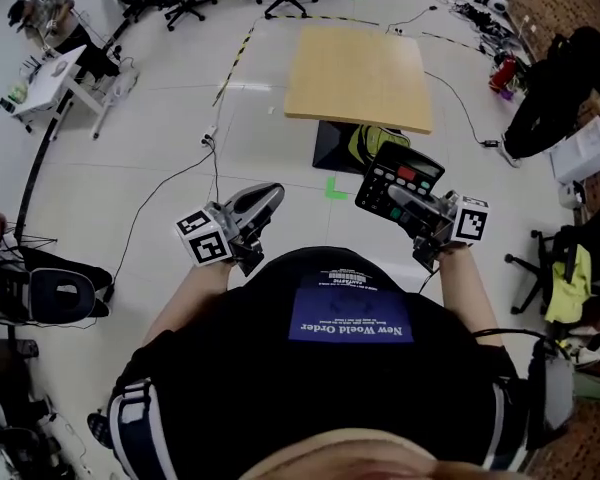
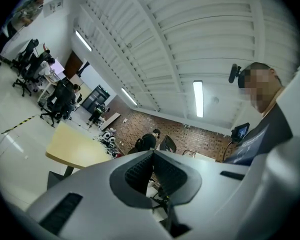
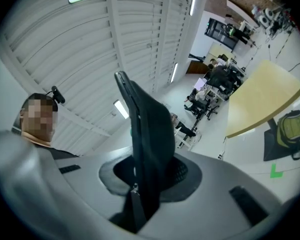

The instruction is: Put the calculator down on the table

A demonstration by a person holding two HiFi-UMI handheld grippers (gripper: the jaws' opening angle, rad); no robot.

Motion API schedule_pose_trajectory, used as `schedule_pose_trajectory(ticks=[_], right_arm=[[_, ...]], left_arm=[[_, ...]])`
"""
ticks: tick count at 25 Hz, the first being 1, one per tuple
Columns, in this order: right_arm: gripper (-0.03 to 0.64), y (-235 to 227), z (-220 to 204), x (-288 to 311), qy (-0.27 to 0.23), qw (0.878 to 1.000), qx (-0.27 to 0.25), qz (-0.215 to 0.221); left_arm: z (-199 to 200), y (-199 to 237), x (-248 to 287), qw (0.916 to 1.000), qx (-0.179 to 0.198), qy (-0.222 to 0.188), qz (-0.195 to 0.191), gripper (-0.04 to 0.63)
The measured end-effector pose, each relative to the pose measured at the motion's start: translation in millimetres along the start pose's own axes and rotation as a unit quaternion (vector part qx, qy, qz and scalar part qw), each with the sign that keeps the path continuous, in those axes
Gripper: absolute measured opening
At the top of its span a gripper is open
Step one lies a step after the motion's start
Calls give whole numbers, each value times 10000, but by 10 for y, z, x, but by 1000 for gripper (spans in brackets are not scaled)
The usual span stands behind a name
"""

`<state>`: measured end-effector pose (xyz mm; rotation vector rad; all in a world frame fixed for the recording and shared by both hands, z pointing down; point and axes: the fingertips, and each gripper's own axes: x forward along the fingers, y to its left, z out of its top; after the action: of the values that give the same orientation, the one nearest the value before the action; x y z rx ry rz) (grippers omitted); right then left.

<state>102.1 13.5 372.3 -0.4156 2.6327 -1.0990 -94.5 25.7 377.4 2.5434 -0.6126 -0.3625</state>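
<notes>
Two sets of fingers are out in front of my chest, both well short of the table. On the left, my left fingers (image 2: 139,173) are pressed together with nothing between them. That side has no job yet, so I hold it roughly level and out of the way, free to steady things if needed. Ahead, between my hands, the table (image 1: 355,68) stands across a stretch of floor. Its wooden top is bare, and a bag (image 1: 372,143) sits by its base. To the right, the calculator (image 1: 400,180) is up in the air, keys facing up and its length pointing toward the table. My right fingers (image 3: 182,173) are clamped on its near end. I judge that this end grip lets most of the body overhang, so it can be laid flat before I let go. It is not yet over the table, so the carry comes first.
</notes>
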Motion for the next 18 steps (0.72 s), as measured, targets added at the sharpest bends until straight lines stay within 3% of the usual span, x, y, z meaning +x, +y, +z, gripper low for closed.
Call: schedule_pose_trajectory(ticks=[7,18], right_arm=[[71,-619,427,266,-105,9997,144,-136],[71,-1647,1456,1298,-471,9965,-124,-684]], left_arm=[[211,682,416,9998,-138,114,-114,8],[1087,2286,1032,9941,-197,611,-871,8]])
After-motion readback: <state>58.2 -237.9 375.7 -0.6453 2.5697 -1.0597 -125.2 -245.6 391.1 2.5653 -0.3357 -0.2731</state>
